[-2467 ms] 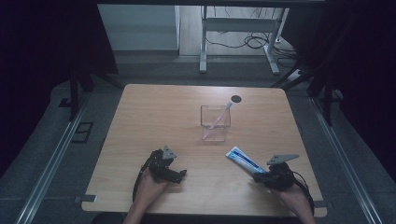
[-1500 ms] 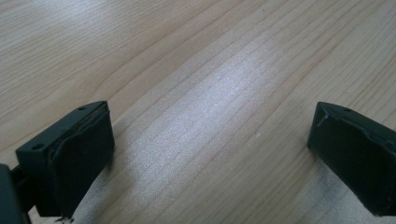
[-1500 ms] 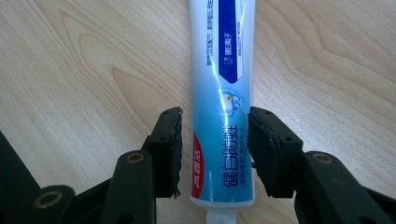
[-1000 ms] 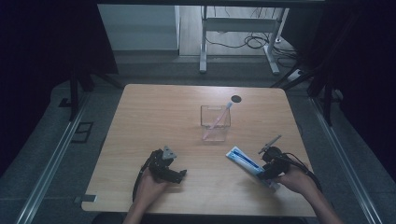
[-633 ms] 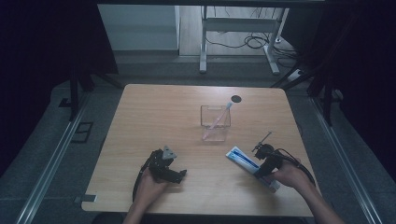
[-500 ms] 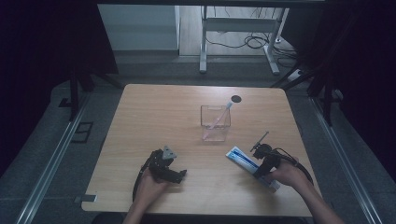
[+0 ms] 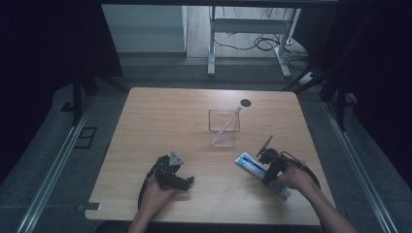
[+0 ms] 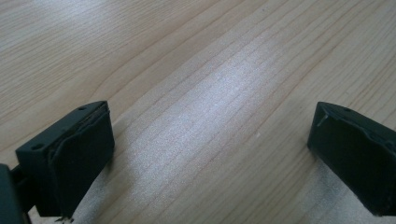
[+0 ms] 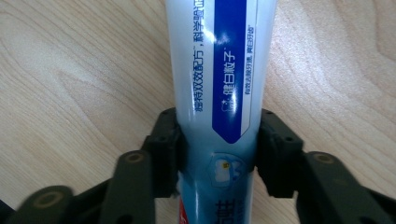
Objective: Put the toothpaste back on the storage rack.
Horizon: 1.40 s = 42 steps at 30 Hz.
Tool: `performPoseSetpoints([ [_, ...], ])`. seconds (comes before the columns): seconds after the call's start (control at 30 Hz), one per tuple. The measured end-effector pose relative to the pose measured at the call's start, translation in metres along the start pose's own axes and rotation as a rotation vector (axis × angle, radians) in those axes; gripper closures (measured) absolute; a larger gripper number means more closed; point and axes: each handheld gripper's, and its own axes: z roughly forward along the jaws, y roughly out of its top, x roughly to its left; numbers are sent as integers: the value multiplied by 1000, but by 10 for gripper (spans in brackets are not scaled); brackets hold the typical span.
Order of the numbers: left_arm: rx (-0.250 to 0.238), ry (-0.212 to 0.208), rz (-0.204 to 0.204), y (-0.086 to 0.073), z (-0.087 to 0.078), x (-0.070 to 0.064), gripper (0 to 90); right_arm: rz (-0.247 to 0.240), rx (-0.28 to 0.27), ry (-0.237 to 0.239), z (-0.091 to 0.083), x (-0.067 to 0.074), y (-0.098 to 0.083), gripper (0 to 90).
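The tube (image 9: 219, 93) of toothpaste lies flat on the worktop (image 7: 160, 121), near my right edge. My right claw (image 9: 217, 154) sits around it, one pad on each side. The jaws have just been closing, and now both pads touch the tube. So I am gripping it.

I think this step is the pick-up. To do it well, I should squeeze just enough. The tube is soft, so a hard squeeze may bend it or push paste out. I should hold it near its middle so it does not droop. Then I should lift it straight up, slow and level.

A clear cup (image 7: 224, 127) stands past the tube, near the middle of the worktop. A toothbrush (image 7: 228, 121) leans inside it. The tube may go there next, but I am only guessing.

My right hand (image 7: 291, 177) is low, and the claw points down and along the tube. My left hand (image 7: 158, 187) rests on the worktop, well apart. My left claw (image 8: 205, 149) is wide open with only bare wood between its jaws.
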Motion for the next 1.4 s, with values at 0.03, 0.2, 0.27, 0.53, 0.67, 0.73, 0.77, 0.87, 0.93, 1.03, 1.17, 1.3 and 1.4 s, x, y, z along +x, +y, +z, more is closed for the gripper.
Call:
performPoseSetpoints([
  [0.03, 0, 0, 0, 0, 0, 0, 6, 1, 2, -3, -1, 0, 0, 613],
  [0.2, 0, -1, -1, 0, 0, 0, 6, 1, -11, -10, -6, 0, -2, 692],
  [0.27, 0, 0, -1, 0, 0, 0, 6, 5, -23, -6, -7, 1, -3, 707],
  [0.53, -4, 1, -4, 0, 0, 0, 6, 19, -94, 29, -9, -3, -12, 722],
  [0.67, -4, -1, -4, 0, 0, 0, 6, 22, -137, 36, -13, -4, -17, 723],
  [0.73, -4, 0, -4, 0, 0, 0, 6, 26, -154, 42, -15, -5, -18, 723],
  [0.77, -4, 0, -4, 0, 0, 0, 6, 29, -163, 44, -16, -5, -19, 723],
  [0.87, -4, 0, -4, 0, 0, 0, 6, 29, -190, 46, -19, -6, -22, 722],
  [0.93, -4, 0, -5, 0, 0, 0, 6, 36, -209, 43, -21, -7, -24, 722],
  [1.03, -4, 0, -4, 0, 0, 0, 6, 34, -241, 49, -24, -8, -28, 723],
  [1.17, -4, 0, -4, 0, 0, 0, 6, 35, -280, 49, -30, -8, -30, 724],
  [1.3, -4, 1, -1, 0, 0, 0, 6, 30, -320, 43, -38, -6, -32, 723],
  [1.4, -4, 1, -1, 0, 0, 0, 6, 28, -353, 38, -43, -6, -31, 723],
])
